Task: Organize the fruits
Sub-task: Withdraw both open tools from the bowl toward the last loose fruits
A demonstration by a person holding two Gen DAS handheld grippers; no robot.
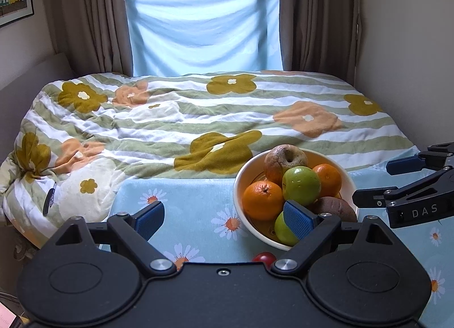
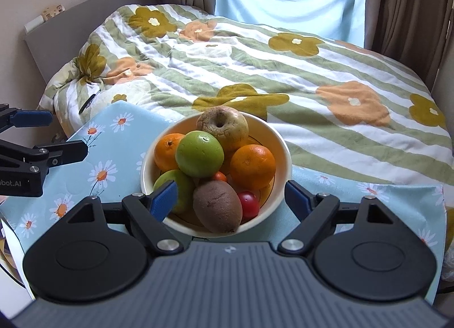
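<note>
A cream bowl (image 2: 281, 140) sits on a table with a blue daisy cloth (image 2: 119, 140). It holds two oranges (image 2: 252, 166), two green apples (image 2: 198, 153), a wrinkled brown apple (image 2: 222, 126), a kiwi (image 2: 217, 206) and a small red fruit (image 2: 249, 204). My right gripper (image 2: 231, 200) is open, its fingers astride the bowl's near rim. My left gripper (image 1: 224, 220) is open and empty, left of the bowl (image 1: 241, 183), its right pad (image 1: 296, 220) over the rim. A small red fruit (image 1: 264, 258) lies on the cloth by it.
A bed with a floral striped quilt (image 1: 198, 117) lies right behind the table. Curtains (image 1: 317, 15) and a blue sheet (image 1: 204, 29) cover the window. Walls close in on both sides.
</note>
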